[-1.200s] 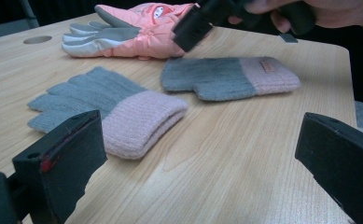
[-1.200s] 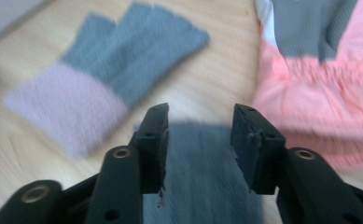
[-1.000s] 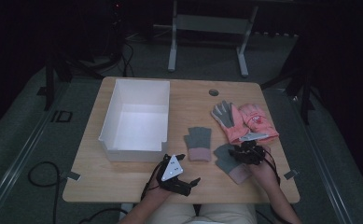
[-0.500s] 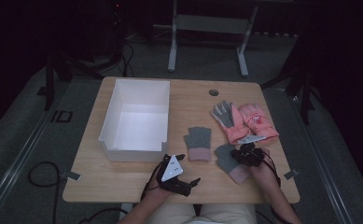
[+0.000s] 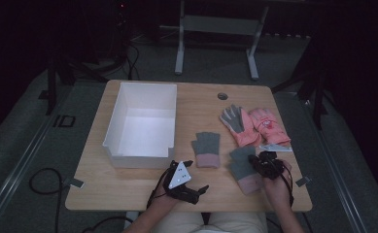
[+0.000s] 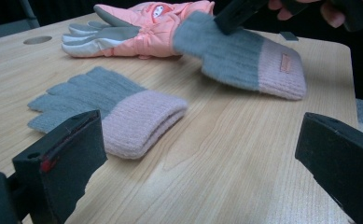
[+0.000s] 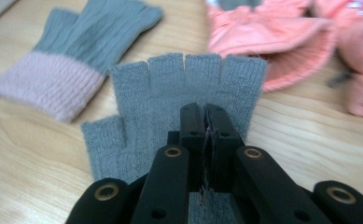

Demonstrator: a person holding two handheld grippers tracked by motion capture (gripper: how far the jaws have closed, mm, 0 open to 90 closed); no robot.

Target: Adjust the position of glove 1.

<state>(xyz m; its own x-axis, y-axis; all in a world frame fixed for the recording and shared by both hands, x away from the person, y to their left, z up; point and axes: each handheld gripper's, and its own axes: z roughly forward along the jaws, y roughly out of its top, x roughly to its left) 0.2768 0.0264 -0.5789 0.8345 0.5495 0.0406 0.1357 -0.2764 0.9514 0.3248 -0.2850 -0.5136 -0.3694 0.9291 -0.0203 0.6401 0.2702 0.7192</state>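
A grey fingerless glove with a pink cuff (image 5: 242, 170) lies at the front right of the table. My right gripper (image 5: 263, 162) has just closed its jaws and is shut on it. In the right gripper view the right gripper (image 7: 207, 116) pinches the knit of the held glove (image 7: 170, 88) below the finger stubs. The left gripper view shows the held glove (image 6: 244, 56) tilted, with its finger end raised off the wood. Its twin glove (image 5: 206, 148) lies flat to the left. My left gripper (image 5: 197, 174) rests open on the table, nothing between its jaws (image 6: 202, 140).
A pair of pink padded gloves (image 5: 257, 125) lies behind the held glove, one palm up. A white open box (image 5: 140, 124) stands at the left half of the table. A small round hole (image 5: 222, 96) is in the tabletop near the far edge.
My right hand has shifted slightly and the grey glove under it has moved with it. The left gripper has kept still.
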